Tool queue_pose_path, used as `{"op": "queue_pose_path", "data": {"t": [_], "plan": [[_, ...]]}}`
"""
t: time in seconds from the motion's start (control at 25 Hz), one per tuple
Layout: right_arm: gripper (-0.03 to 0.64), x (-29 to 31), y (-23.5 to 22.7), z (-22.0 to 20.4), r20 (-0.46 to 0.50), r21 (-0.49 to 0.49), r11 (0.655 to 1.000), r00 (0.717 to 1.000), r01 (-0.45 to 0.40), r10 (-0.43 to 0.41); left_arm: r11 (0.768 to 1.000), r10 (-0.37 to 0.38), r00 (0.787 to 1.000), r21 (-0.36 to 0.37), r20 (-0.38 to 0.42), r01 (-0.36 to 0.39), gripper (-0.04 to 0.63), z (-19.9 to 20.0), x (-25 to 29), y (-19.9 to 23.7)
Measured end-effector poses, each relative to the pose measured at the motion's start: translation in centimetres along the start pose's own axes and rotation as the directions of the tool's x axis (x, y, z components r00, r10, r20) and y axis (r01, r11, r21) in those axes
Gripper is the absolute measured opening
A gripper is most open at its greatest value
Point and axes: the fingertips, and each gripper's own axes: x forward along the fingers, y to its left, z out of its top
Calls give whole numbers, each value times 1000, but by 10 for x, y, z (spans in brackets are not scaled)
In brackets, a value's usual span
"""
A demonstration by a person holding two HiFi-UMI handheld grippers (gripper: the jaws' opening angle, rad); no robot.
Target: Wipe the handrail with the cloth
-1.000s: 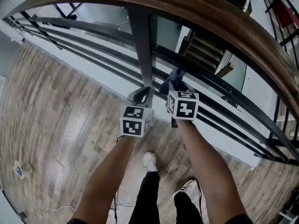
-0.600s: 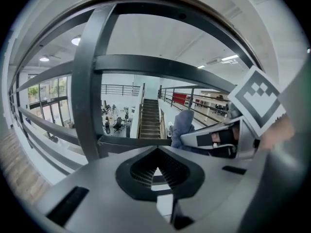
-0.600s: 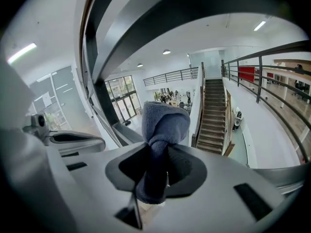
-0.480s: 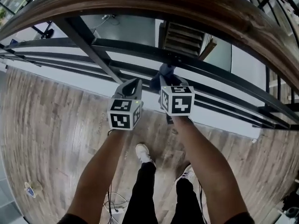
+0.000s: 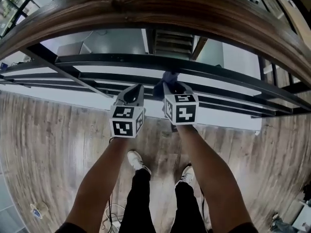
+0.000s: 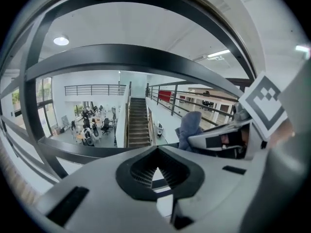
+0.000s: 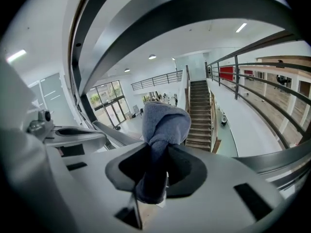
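One curved brown wooden handrail (image 5: 160, 6), one blue-grey cloth (image 7: 164, 123), two grippers. The right gripper (image 7: 155, 174) clamps the cloth. The left gripper (image 6: 156, 170) is closed, empty.

1. I see the handrail (image 5: 160, 6) as brown wood, varnished and glossy, with the grain showing.
2. The rails (image 5: 146, 61) beneath it look like dark metal, smooth with a dull sheen.
3. The cloth (image 7: 163, 125) is blue-grey, soft, fleecy and matt.
4. My left gripper (image 6: 156, 168) and right gripper (image 7: 158, 173) are smooth, matt grey plastic.
5. The floor (image 5: 43, 140) is grey-brown wood plank, matt and streaky.
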Motion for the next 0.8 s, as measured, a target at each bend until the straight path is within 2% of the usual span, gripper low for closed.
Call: {"op": "queue_pose_path", "data": {"t": [0.2, 0.4, 0.8], "plan": [[98, -34, -50, -6, 16, 8, 999, 999, 42, -43, 999, -51, 999, 11, -4, 51, -2, -2, 12, -60], [97, -77, -128, -15, 57, 32, 996, 995, 86, -87, 992, -120, 993, 39, 6, 119, -2, 4, 37, -145], [97, -146, -261, -43, 65, 84, 987, 988, 134, -140, 978, -197, 980, 74, 5, 196, -2, 15, 85, -287]]}}
